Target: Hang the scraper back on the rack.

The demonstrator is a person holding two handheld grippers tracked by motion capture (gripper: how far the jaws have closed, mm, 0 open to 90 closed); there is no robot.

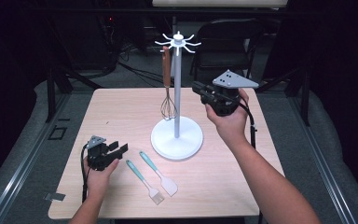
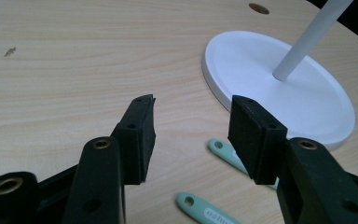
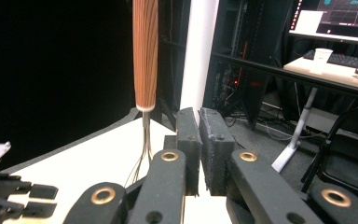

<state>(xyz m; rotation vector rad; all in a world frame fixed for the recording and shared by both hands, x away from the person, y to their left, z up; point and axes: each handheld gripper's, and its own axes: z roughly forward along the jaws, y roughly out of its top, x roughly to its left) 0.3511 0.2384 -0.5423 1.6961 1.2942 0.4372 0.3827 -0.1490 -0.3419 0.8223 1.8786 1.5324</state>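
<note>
From the high view, the left gripper (image 1: 116, 150) rested on the table (image 1: 121, 116) beside 2 teal-handled utensils, a brush (image 1: 144, 181) and a spatula (image 1: 159, 173), while the right gripper (image 1: 198, 87) hung near the white stand (image 1: 177, 135), where a whisk (image 1: 168, 88) hung.

In the left gripper view, the jaws stood spread and empty, the brush handle (image 2: 205, 210) between and just ahead of them.

In the right gripper view, the jaws stood almost pressed together, holding nothing, the whisk's wooden handle (image 3: 145, 56) just beyond.

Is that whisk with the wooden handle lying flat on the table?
No: the whisk hangs upright from a hook at the top of the white stand, its wire end just above the table.
</note>
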